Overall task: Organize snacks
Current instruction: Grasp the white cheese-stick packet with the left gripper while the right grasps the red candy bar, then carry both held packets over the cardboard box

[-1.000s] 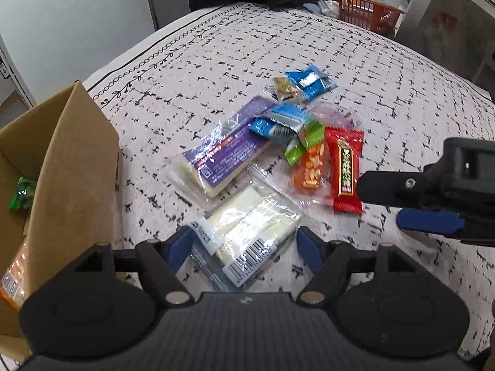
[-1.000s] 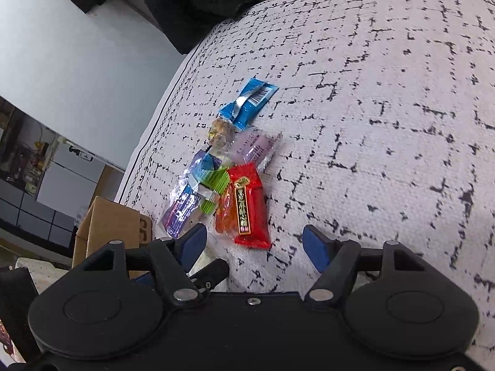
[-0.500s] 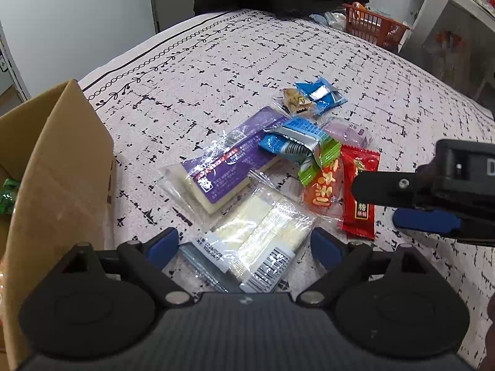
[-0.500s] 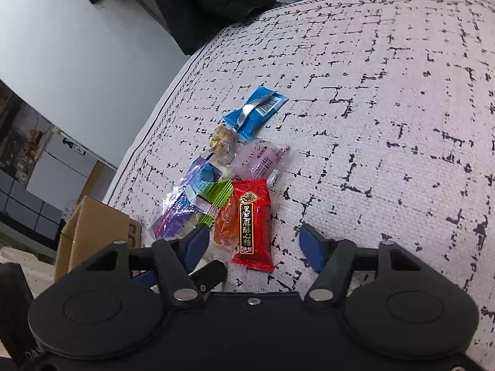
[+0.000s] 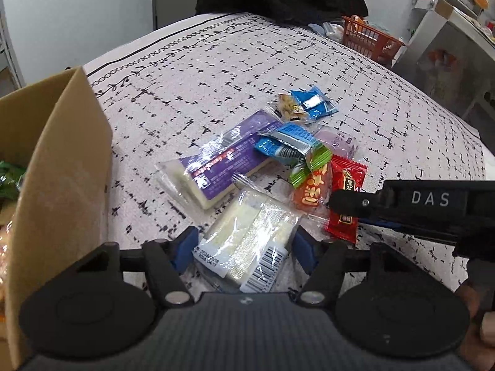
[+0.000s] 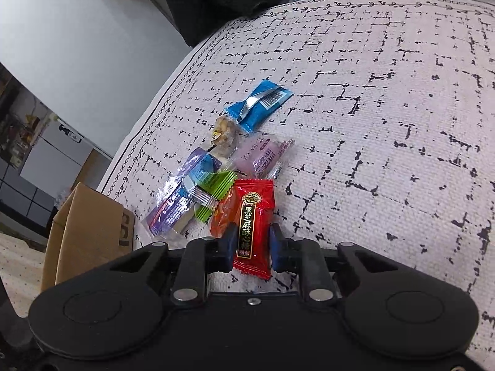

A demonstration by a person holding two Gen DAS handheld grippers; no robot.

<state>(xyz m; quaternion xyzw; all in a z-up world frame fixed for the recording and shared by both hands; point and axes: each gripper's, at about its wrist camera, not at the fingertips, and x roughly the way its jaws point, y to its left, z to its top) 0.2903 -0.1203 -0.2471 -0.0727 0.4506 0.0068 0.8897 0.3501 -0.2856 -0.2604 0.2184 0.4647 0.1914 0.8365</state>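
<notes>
Left wrist view takes in a wide surface under a pale cloth (image 5: 216,71) with black dash marks, its far edge running from nine to two o'clock. At nine o'clock stands an open cardboard box (image 5: 58,167) with green and orange packets inside. An orange basket (image 5: 368,38) sits off the far edge at one o'clock.

Snacks lie heaped near the centre. Largest is the purple-labelled pack (image 5: 216,167), lying slantwise. At six o'clock from it lies the clear cream-wafer pack (image 5: 247,241), between the blue pads of the left gripper (image 5: 244,247); the jaws are closing, and the pads sit just beside its edges, though I cannot tell whether they press it. A blue-and-green crinkled wrapper (image 5: 294,148) overlaps the purple pack's three o'clock end, with an orange sweet (image 5: 312,191) below it. A small blue sachet (image 5: 312,103) and a nut cluster (image 5: 287,108) lie at twelve o'clock of the heap.

In the right wrist view, the right gripper (image 6: 252,242) has its jaws closing on the red candy (image 6: 253,225), the pads against both its long edges, near the view's centre. A pale purple sweet (image 6: 260,154) lies at twelve o'clock from it.
</notes>
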